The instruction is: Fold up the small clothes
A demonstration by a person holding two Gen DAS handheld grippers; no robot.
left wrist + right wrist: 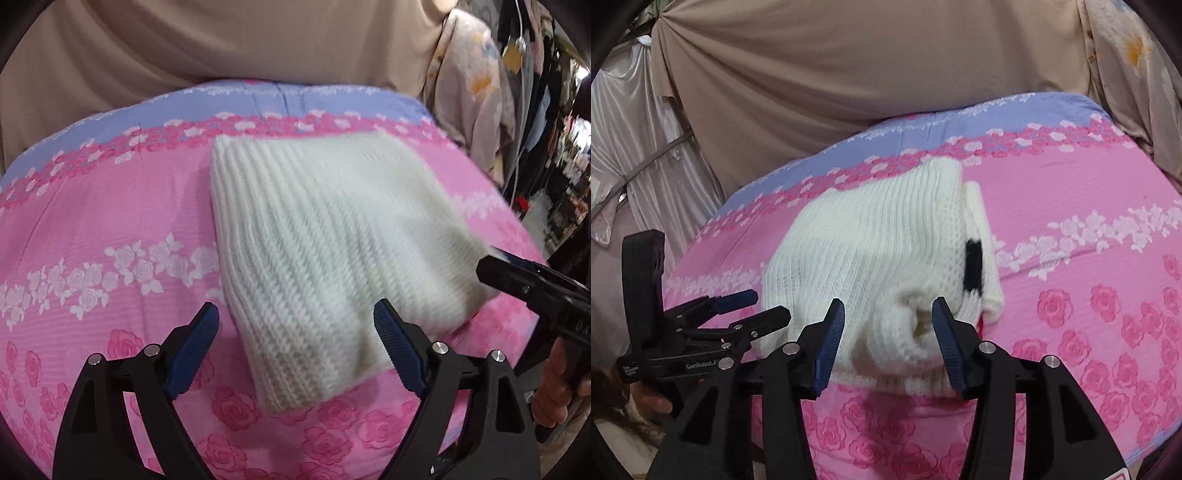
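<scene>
Rose-printed pink bedcover (110, 206) carries ribbed white knit garment (314, 236), folded rectangular.

The white knit garment (314, 236) blurs at its right edge — the black patch (973, 264) partly hidden by a fold.

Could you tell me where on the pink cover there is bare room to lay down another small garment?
The flowered cover lies bare to the right of the white knit piece, out to its edge. There is also a bare stretch left of the knit. It is crowded at the knit's near edge, where the left tool and right tool stand.
</scene>
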